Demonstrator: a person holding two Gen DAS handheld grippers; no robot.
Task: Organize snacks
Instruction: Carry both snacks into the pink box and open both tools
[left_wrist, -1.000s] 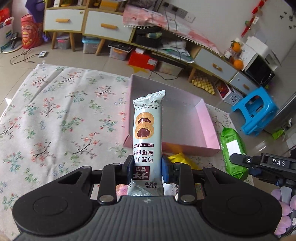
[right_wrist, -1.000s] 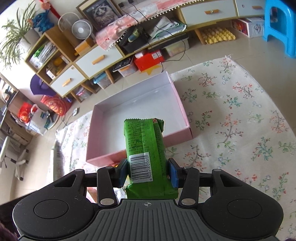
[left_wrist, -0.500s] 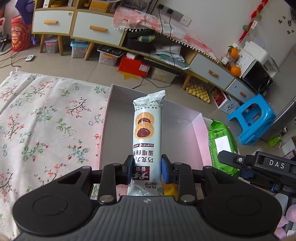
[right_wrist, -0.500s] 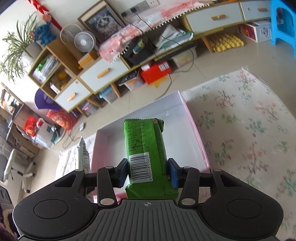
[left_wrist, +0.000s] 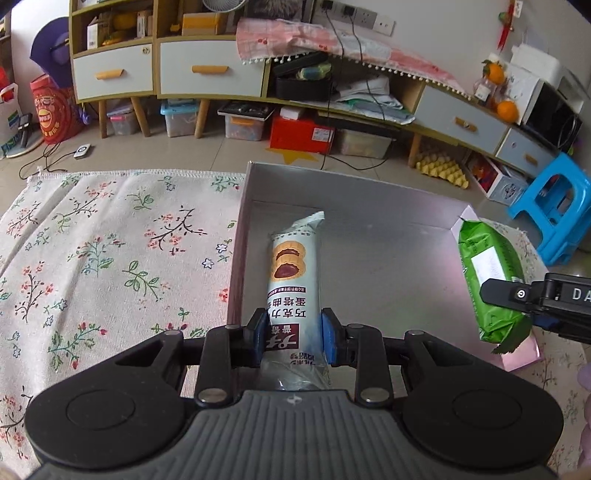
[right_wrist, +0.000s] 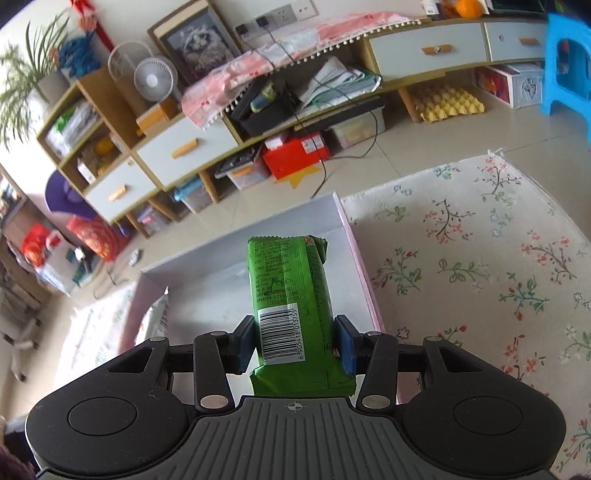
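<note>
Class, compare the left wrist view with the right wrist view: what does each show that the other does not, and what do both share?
Only the left wrist view shows the left gripper shut on the white biscuit roll's front, and the orange fruit. Only the right wrist view shows the white fan, the framed picture and the green packet's barcode. Both show the pink box, green packet, floral cloth and blue stool.

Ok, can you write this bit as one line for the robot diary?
left claw: shut on white cookie packet | right claw: shut on green snack packet | both over empty pink cardboard box | nothing dropped yet
</note>
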